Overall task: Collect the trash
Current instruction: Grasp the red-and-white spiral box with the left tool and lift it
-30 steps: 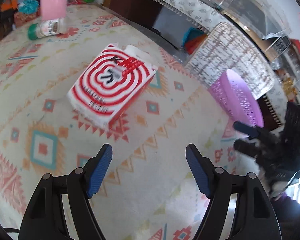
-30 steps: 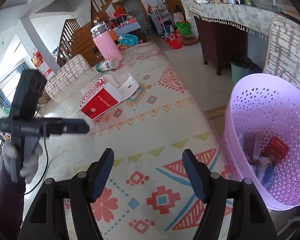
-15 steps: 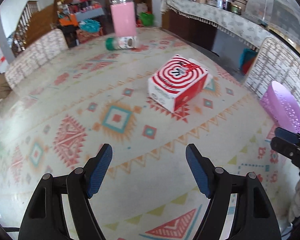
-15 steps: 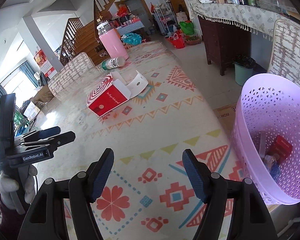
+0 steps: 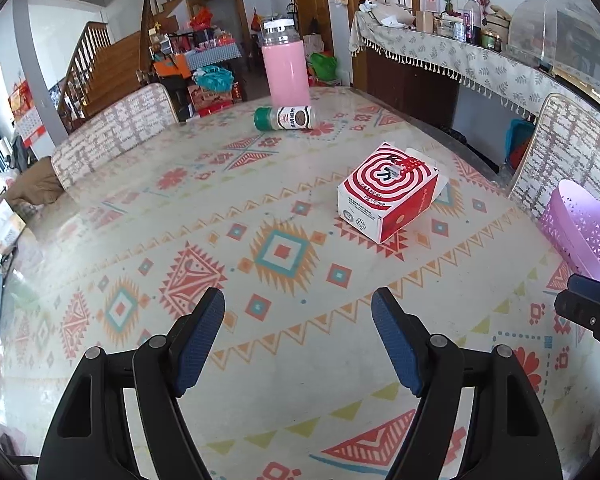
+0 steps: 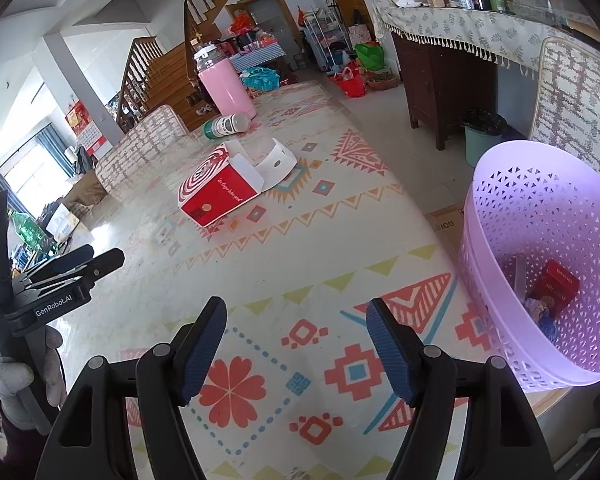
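A red and white spiral-print carton [image 5: 388,190] lies on the patterned tablecloth, its flap open on the far side; it also shows in the right wrist view [image 6: 216,190]. A green-capped spice bottle [image 5: 286,117] lies on its side farther back, also seen in the right wrist view [image 6: 225,125]. A purple trash basket [image 6: 548,248] stands beside the table's right edge with a red box and wrappers inside; its rim shows in the left wrist view [image 5: 580,224]. My left gripper [image 5: 298,334] is open and empty, well short of the carton. My right gripper [image 6: 296,342] is open and empty, left of the basket.
A tall pink tumbler [image 5: 285,70] stands behind the spice bottle. Woven chair backs [image 5: 116,136] sit along the table's far left and right [image 5: 572,160] sides. A sideboard [image 6: 460,40] with jars runs along the right wall. The table edge [image 6: 428,208] falls away before the basket.
The left gripper has pulled back and tilted up, so the carton now sits farther away and to the right. The right gripper stayed nearly still, drifting slightly back from the basket.
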{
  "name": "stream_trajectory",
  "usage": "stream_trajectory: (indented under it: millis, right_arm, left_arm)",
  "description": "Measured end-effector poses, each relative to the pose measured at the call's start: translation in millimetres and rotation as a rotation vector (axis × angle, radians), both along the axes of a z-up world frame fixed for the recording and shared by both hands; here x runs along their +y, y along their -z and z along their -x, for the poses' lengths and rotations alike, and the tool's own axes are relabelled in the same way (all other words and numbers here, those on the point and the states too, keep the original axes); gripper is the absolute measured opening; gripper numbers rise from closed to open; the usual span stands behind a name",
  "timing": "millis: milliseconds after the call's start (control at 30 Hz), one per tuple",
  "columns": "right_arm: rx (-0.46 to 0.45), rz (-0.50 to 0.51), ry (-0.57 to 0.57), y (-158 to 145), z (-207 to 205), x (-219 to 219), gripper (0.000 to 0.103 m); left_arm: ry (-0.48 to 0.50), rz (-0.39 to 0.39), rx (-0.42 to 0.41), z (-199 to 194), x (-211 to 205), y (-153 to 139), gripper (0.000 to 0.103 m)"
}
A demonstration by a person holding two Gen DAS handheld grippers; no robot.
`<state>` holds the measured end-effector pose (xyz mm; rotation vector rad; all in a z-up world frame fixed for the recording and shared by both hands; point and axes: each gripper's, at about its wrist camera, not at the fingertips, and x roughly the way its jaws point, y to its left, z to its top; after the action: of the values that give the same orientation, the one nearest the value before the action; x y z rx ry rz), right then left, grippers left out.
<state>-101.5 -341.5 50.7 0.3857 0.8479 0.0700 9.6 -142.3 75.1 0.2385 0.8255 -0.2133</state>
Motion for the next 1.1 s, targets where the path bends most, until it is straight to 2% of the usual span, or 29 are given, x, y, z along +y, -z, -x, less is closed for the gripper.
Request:
stream_trajectory:
  millis: [267, 400, 467, 500, 600, 733, 833, 1000, 1067, 1100]
  right_arm:
    - [0.005, -0.004, -0.004, 1, -3, 3, 0.079]
    - [0.011, -0.010, -0.006, 3, -7, 1, 0.079]
    - [0.015, -0.011, -0.008, 5, -9, 1, 0.079]
    - [0.018, -0.012, -0.009, 6, -11, 1, 0.079]
    - [0.021, -0.013, -0.010, 7, -13, 0, 0.079]
    - [0.034, -0.012, -0.001, 10, -17, -5, 0.079]
    - [0.042, -0.016, 0.009, 12, -20, -9, 0.079]
    - [0.053, -0.016, 0.013, 13, -24, -13, 0.079]
    - [0.054, -0.010, 0.006, 12, -26, -12, 0.080]
    - [0.051, -0.004, 0.001, 10, -26, -10, 0.079]
  left_arm:
    - [0.047, 0.002, 0.015, -10, -4, 5, 0.076]
    - [0.144, 0.046, 0.036, -28, -11, 5, 0.080]
    - [0.217, 0.058, 0.032, -41, -20, 3, 0.087]
    - [0.234, 0.057, 0.029, -46, -23, 2, 0.087]
    - [0.312, 0.038, 0.023, -67, -40, 0, 0.087]
    - [0.402, -0.041, 0.007, -92, -69, 5, 0.088]
    - [0.446, -0.067, 0.048, -106, -84, 17, 0.088]
    - [0.442, -0.086, 0.128, -118, -99, 42, 0.088]
    - [0.405, -0.056, 0.126, -116, -97, 43, 0.086]
    - [0.380, -0.019, 0.139, -115, -93, 41, 0.082]
